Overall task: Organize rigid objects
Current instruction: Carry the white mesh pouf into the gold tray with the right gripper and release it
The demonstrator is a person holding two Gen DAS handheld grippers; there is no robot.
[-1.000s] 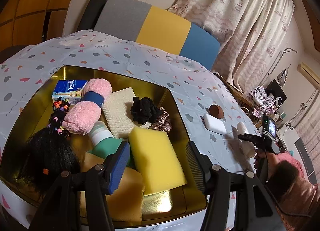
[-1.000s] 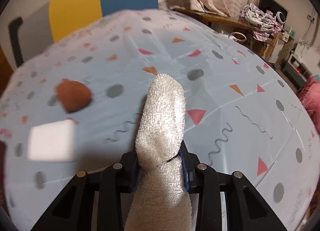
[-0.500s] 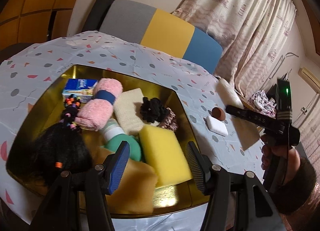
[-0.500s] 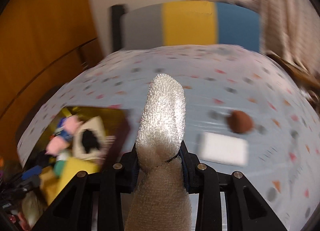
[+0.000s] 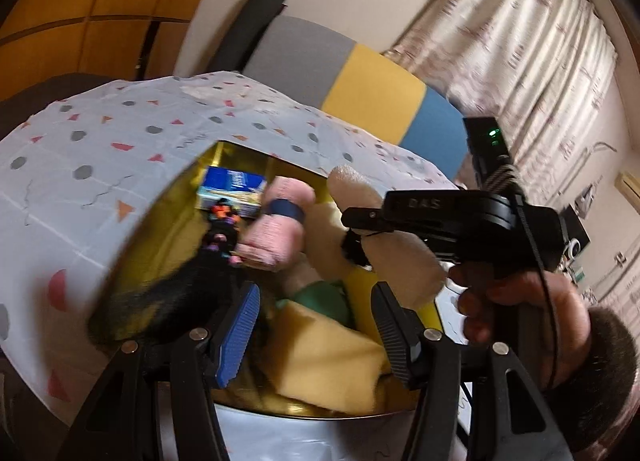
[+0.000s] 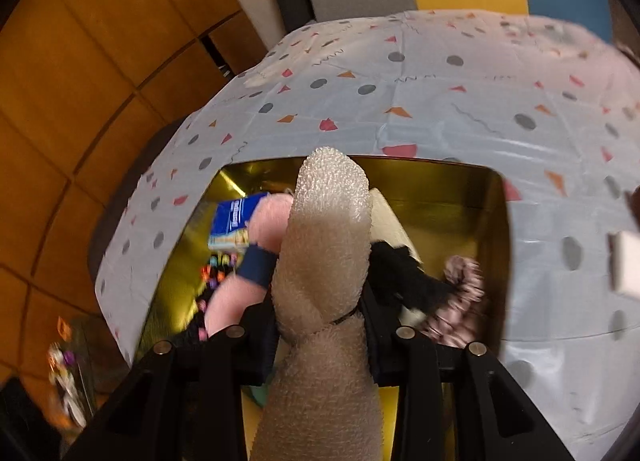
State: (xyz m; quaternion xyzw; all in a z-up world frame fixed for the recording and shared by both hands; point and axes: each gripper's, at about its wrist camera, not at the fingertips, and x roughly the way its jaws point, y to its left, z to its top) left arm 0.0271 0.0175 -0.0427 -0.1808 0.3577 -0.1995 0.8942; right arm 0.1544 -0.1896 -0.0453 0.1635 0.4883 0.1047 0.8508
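Cream towel roll (image 6: pixel 328 261) sits clamped in the right tongs (image 6: pixel 320 321), whose jaws have just eased slightly wider, above the gold tray (image 6: pixel 436 197). Left tongs (image 5: pixel 316 325) stand apart, empty, over the tray's near end. Pink towel (image 5: pixel 276 229) and blue box (image 5: pixel 232 185) lie inside, on the patterned worktop (image 5: pixel 92 177).

Warm, dim indoor light filled both views. The gold tray (image 6: pixel 452 185) threw back yellow glare along its far wall, and its near left corner sank into shadow. Motion blur smeared the tray's contents — worst in the left wrist view. Fisheye distortion bowed the tablecloth (image 5: pixel 100 189); black vignetting closed the picture corners.
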